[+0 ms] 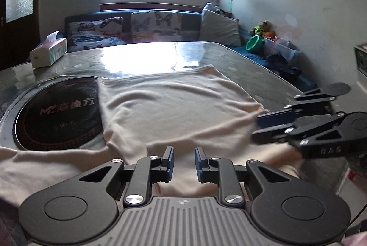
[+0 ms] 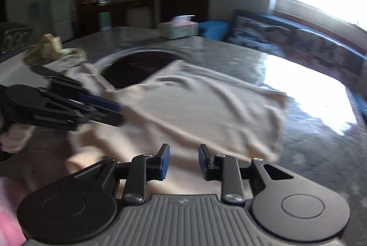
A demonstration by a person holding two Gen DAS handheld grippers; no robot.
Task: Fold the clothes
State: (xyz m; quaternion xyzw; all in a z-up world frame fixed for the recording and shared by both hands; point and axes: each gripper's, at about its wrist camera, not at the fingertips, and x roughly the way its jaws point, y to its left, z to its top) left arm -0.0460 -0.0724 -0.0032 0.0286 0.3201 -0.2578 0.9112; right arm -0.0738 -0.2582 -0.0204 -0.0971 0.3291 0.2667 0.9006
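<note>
A cream garment [image 1: 172, 103] lies on the grey table [image 1: 240, 67], its far half folded over the near half in a flat rectangle. My left gripper [image 1: 184, 161] hovers over the garment's near edge, jaws parted with only cloth showing beneath the gap. My right gripper [image 1: 255, 126] comes in from the right at the fold's corner, its blue pads [image 1: 275, 117] slightly apart. In the right wrist view the right gripper [image 2: 184, 161] is open above the garment [image 2: 206, 103]. The left gripper [image 2: 121, 115] is blurred at the cloth's left edge.
A round black hotplate [image 1: 57, 113] set into the table is partly covered by the garment. A tissue box [image 1: 48, 52] stands at the far left. A crumpled cloth pile [image 2: 45, 48] lies at the table's side. A sofa with cushions [image 1: 156, 25] and a green bucket [image 1: 254, 41] lie beyond.
</note>
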